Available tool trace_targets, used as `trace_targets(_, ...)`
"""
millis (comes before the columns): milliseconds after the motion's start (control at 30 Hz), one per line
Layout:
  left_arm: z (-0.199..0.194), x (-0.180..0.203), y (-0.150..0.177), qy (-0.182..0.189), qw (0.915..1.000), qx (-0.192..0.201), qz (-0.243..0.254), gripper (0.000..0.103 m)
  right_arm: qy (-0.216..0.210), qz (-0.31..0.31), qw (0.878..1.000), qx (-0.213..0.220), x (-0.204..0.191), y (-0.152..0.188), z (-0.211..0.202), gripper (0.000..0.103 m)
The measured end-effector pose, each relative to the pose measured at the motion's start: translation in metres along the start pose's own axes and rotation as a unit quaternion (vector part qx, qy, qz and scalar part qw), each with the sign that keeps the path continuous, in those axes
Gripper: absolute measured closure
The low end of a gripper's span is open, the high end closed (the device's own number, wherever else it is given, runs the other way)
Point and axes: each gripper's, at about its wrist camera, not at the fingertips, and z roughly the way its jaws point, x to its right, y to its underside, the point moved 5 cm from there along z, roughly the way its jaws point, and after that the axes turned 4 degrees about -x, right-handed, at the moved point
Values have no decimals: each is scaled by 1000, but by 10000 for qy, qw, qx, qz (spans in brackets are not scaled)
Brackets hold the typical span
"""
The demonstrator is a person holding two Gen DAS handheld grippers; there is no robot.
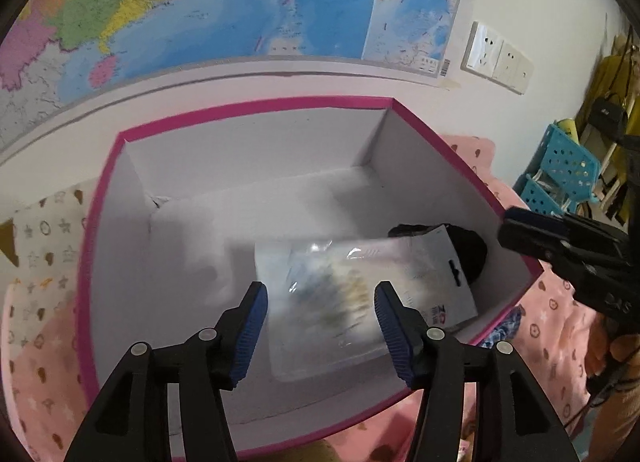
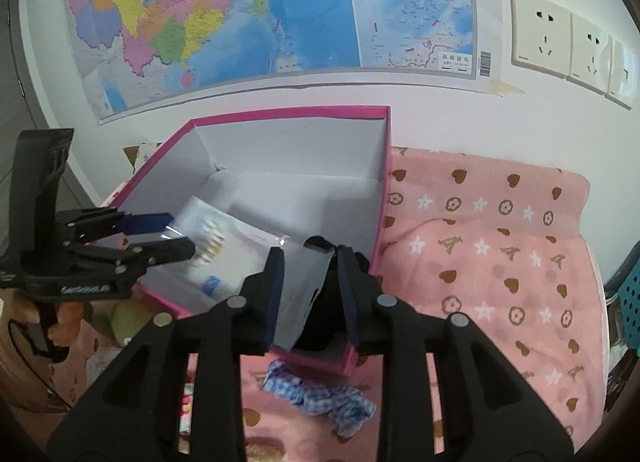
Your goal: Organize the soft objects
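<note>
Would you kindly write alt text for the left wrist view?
The left hand-held gripper hangs open above a clear plastic packet lying in a pink-rimmed box, beside a black item. A wall map hangs behind.

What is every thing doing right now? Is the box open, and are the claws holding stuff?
pink box: open, no lid on it.
clear packet: lying inside the box, blurred, not pinched.
black soft thing: in the box corner, between the right claw's fingers.
left claw: open, over the packet.
right claw: open.
checked cloth: crumpled on the blanket, outside the box.
pink blanket: spread flat.
</note>
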Motion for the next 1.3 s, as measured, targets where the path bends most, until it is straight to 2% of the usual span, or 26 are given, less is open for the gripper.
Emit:
trace_targets(100, -7, -1, -1, -255, 9996, 151, 41, 40, -99, 5, 9999, 39, -6, 4, -7, 71)
trace_targets(233, -21, 0, 1, -292, 9990, 330, 59, 40, -380, 18, 9992, 140, -17, 7, -19, 71)
trace_targets(333, -36, -3, 6, -274, 9985, 482, 46, 40, -652, -37, 9976, 212, -29, 11, -30, 65)
trace_targets(400, -48, -8, 11, -210, 9982, 554, -24, 40, -878, -65, 9958, 254, -37, 13, -36, 55)
trace_targets(567, -79, -26, 29, -158, 9964, 786, -277, 39, -1371, -137, 9901, 253, -58, 19, -48, 54)
trace_targets(700, -101, -43, 58, -82, 9947, 885, -512, 39, -1706, -259, 9849, 140, -77, 25, -48, 54)
trace_targets(867, -111, -56, 90, -136, 9941, 830, -687, 39, -1970, -349, 9798, -59, -99, 35, -36, 47)
trace_targets(967, -111, -63, 107, -197, 9935, 769, -810, 39, -2062, -374, 9775, -241, -111, 42, -21, 47)
trace_targets(1133, -101, -75, 132, -123, 9925, 553, -1083, 39, -2120, -363, 9748, -583, -124, 53, 5, 46)
trace_targets(1300, -81, -79, 154, 95, 9909, 265, -1318, 39, -2063, -362, 9728, -993, -134, 60, 37, 41)
